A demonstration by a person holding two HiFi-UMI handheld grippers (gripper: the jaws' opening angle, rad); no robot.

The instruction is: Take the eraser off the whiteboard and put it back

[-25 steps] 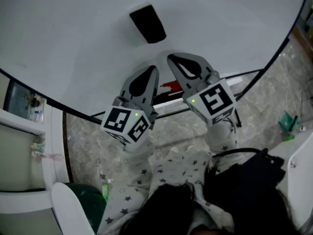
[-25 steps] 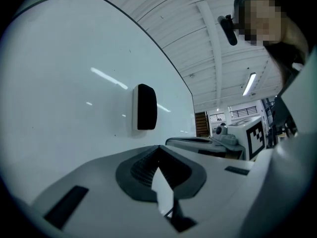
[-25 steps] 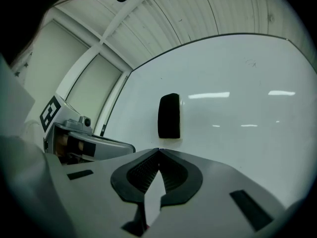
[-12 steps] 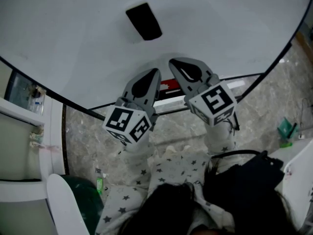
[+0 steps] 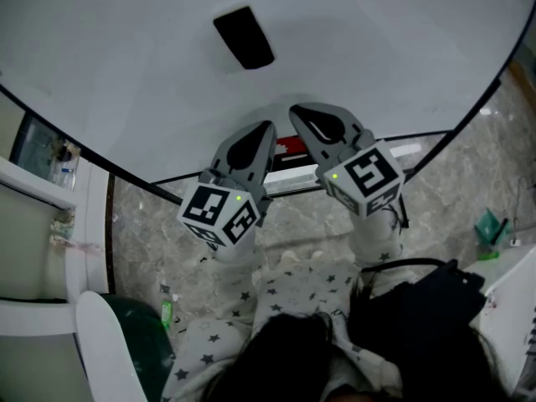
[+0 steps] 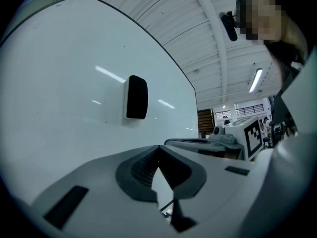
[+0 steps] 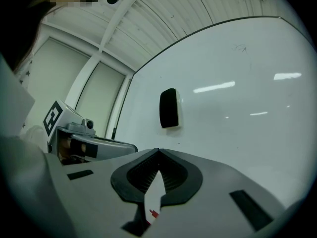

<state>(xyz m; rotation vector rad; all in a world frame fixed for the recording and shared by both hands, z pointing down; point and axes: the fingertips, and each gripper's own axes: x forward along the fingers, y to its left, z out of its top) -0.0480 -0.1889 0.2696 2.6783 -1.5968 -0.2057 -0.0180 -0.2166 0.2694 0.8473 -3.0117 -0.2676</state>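
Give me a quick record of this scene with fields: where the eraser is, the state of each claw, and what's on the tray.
eraser: black, stuck on the whiteboard, not gripped
left claw: shut, empty, below the eraser
right claw: shut, empty, beside the left claw
tray: red object, partly hidden behind the claws

whiteboard (image 5: 377, 48) top out of view

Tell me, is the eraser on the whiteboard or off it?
On. The black eraser sticks flat to the whiteboard; the left tool and right tool are shut, clear of it.
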